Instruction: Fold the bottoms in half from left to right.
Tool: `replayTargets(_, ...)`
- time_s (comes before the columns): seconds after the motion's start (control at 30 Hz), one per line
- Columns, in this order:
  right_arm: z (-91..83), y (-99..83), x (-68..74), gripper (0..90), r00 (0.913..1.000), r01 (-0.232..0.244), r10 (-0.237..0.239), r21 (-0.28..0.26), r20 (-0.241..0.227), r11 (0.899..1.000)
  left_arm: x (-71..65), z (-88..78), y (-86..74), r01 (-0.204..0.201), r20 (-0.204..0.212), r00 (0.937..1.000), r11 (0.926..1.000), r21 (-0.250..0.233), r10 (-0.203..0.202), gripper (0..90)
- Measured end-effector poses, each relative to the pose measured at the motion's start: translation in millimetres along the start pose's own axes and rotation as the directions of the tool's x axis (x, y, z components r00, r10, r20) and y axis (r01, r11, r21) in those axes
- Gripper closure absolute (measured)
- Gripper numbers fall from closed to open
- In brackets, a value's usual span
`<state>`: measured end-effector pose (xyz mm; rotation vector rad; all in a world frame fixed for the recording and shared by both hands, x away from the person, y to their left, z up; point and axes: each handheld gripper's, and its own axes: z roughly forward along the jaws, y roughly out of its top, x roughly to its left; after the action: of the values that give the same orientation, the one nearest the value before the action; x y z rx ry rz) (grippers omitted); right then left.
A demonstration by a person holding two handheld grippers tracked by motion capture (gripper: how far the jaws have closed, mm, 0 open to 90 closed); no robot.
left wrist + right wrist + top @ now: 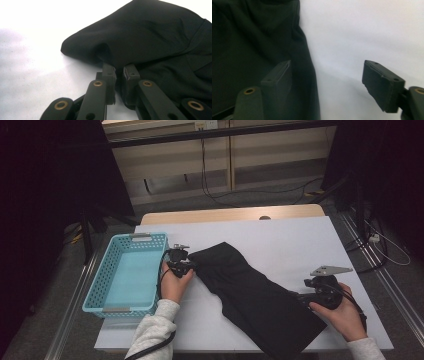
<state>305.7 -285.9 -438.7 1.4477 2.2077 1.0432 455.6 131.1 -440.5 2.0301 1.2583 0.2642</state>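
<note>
A white table (300, 240) carries a black cloth (250, 290) lying diagonally across it, beside a blue basket (100, 285). The left gripper (119, 71) pinches the cloth's upper corner between nearly closed jaws. The right gripper (327, 82) stands wide open over the cloth's lower edge, gripping nothing.

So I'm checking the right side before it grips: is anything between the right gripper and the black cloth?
Nothing visible is. The right gripper is open at the black cloth, straddling its edge: one jaw over the fabric, the other over the bare white table. The left gripper is already shut on the cloth's far end.
</note>
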Motion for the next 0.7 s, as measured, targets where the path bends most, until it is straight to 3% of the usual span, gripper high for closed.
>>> replayTargets(0.1,-4.7,-7.2,2.5,34.2,0.9997,0.013,-0.013,0.024,-0.02,1.0,0.2,3.0,0.2,0.004,0.008,1.0,1.0,0.008,-0.005,82.7)
replayTargets(0.23,-8.4,-15.2,4.1,40.8,0.9998,0.017,-0.016,0.048,-0.009,0.999,0.7,3.2,0.6,0.001,0.012,0.9999,0.9999,0.01,-0.001,82.7)
replayTargets(0.43,-17.0,-27.9,9.0,53.4,0.9993,-0.02,0.023,0.093,-0.03,0.996,-0.7,2.7,1.1,-0.014,0.002,0.9999,0.9999,0.01,0.013,82.6)
replayTargets(0.5,-17.3,-28.7,12.9,55.1,0.9996,-0.009,0.011,0.099,-0.026,0.995,-1.2,3.0,1.2,-0.01,0.001,0.9999,0.9999,0.007,0.01,82.6)
replayTargets(0.6,-15.5,-27.5,23.5,57.5,0.9988,0.048,-0.048,0.124,0.002,0.991,-1.6,2.1,0.8,-0.019,0.0,0.9998,0.9998,0.008,0.019,82.4)
replayTargets(0.7,-14.8,-28.0,26.6,58.6,0.9992,0.036,-0.038,0.123,0.013,0.992,-3.5,1.1,0.4,-0.019,0.003,0.9998,0.9998,0.006,0.019,82.4)
